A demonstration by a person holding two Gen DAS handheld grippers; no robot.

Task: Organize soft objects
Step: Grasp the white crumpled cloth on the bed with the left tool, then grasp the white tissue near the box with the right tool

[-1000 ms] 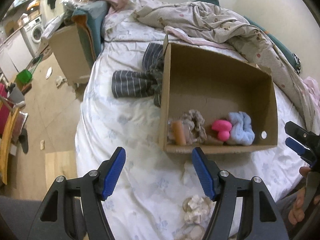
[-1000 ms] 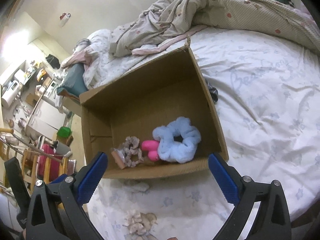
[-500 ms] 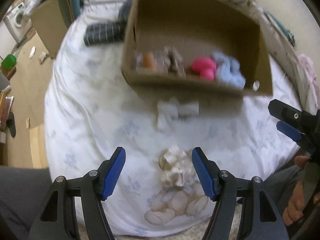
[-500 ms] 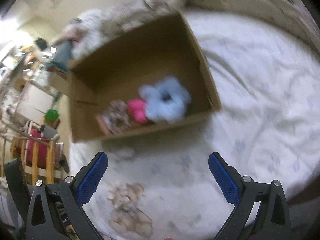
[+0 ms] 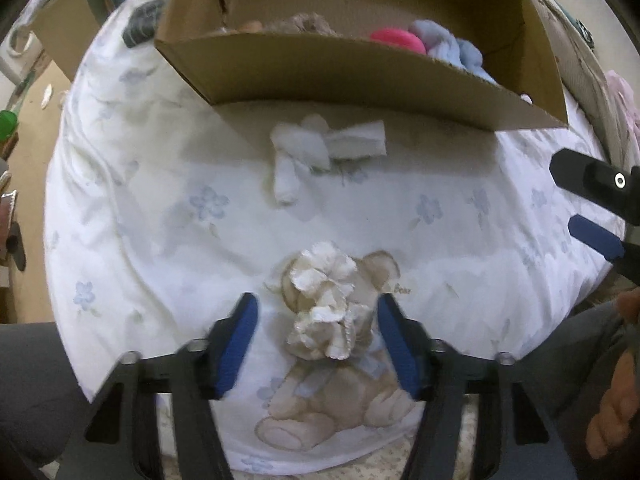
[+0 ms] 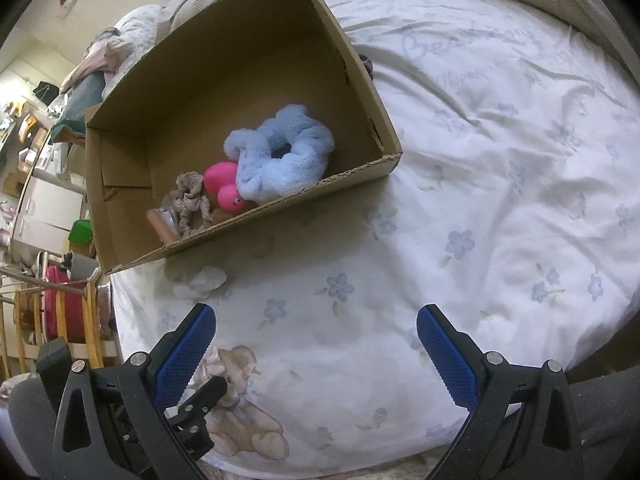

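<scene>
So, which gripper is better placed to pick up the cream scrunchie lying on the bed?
Left. The left gripper is open with the cream scrunchie between its fingers. The right gripper is open too, but over bare sheet, off to the side.

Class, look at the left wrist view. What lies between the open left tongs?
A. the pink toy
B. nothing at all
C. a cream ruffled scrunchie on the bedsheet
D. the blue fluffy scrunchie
C: the cream ruffled scrunchie rests on the bedsheet between the open left tongs; the blue scrunchie and pink toy sit in the cardboard box.
</scene>
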